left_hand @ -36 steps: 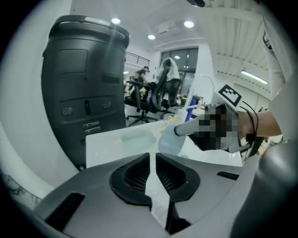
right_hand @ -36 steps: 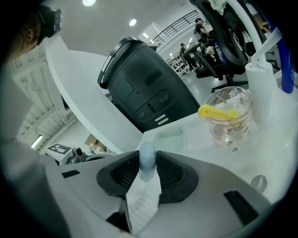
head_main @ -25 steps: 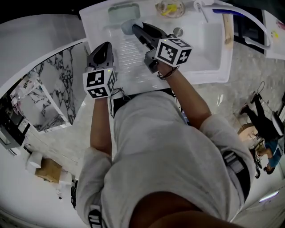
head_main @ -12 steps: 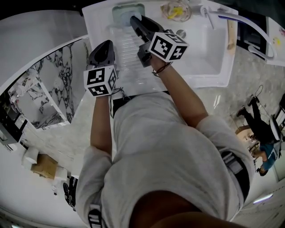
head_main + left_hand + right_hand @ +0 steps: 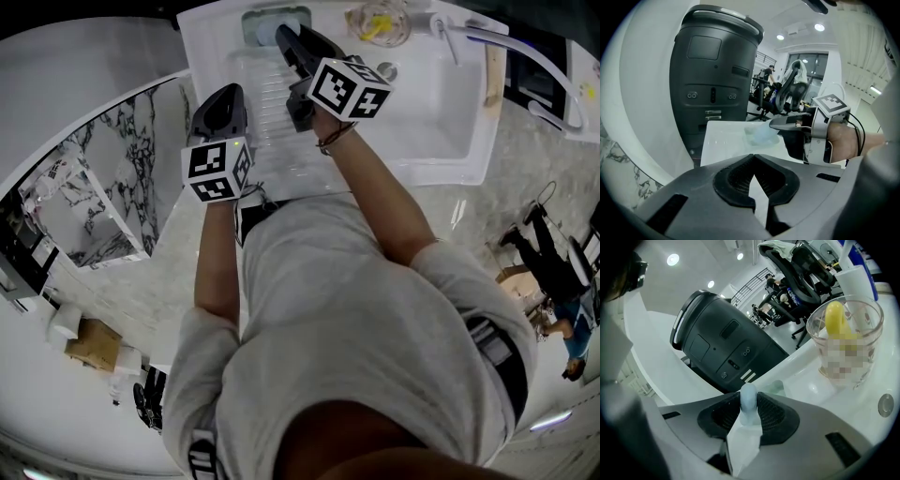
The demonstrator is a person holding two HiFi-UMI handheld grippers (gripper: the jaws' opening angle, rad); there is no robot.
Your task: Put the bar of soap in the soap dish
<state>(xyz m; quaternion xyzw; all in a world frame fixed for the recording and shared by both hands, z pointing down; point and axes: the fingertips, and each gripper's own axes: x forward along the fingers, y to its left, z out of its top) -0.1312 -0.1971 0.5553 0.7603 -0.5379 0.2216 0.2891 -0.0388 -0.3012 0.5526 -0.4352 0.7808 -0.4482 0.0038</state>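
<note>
Over the white sink unit point(image 5: 427, 112), the right gripper point(image 5: 281, 36) reaches to the far edge — its jaws pinch the pale blue bar of soap point(image 5: 748, 401) over the soap dish point(image 5: 298, 13). The left gripper point(image 5: 223, 94) hovers nearer, at left — jaws pressed together, empty.

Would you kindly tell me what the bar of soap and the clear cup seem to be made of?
Bar of soap: pale blue, matte, waxy-looking solid with a rounded end. Clear cup: transparent, glossy wall showing its contents; glass or plastic, unclear which.
</note>
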